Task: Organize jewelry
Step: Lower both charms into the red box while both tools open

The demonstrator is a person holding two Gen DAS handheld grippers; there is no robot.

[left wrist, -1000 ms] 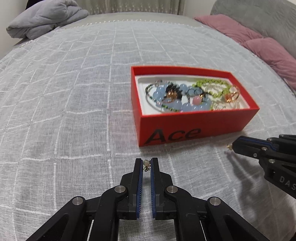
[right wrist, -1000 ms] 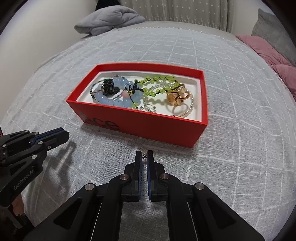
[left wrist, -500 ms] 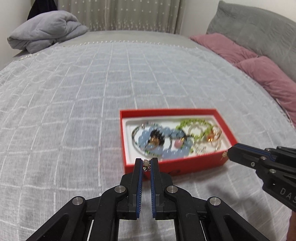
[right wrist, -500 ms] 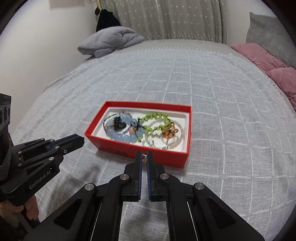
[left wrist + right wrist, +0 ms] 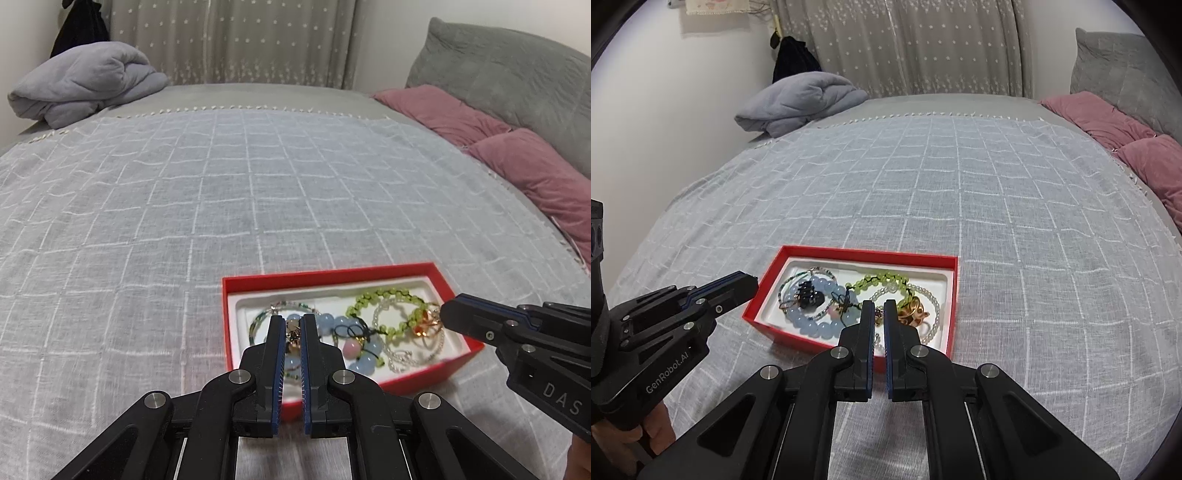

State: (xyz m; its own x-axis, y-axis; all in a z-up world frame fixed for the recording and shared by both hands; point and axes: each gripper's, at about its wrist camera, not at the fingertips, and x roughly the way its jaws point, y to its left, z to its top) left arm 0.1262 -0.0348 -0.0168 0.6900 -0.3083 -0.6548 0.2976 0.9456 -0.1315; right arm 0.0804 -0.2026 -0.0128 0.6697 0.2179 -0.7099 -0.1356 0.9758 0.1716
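carry both clenched grippers, left [image 5: 293, 326] pinching a small gold earring [image 5: 294, 334], right [image 5: 879, 314] a similar tiny piece [image 5: 878, 313], level over the open red cardboard box [image 5: 798, 330] before releasing.

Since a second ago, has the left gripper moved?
Yes. The left gripper has risen and tilted up: the red box sits lower in its view, with more bed beyond.

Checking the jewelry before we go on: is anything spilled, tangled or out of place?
Nothing has spilled onto the bed cover. Inside the red box the bracelets lie in an overlapping heap, the blue beads and green beads crossed by a black cord. Each shut gripper pinches something small, too small to identify.
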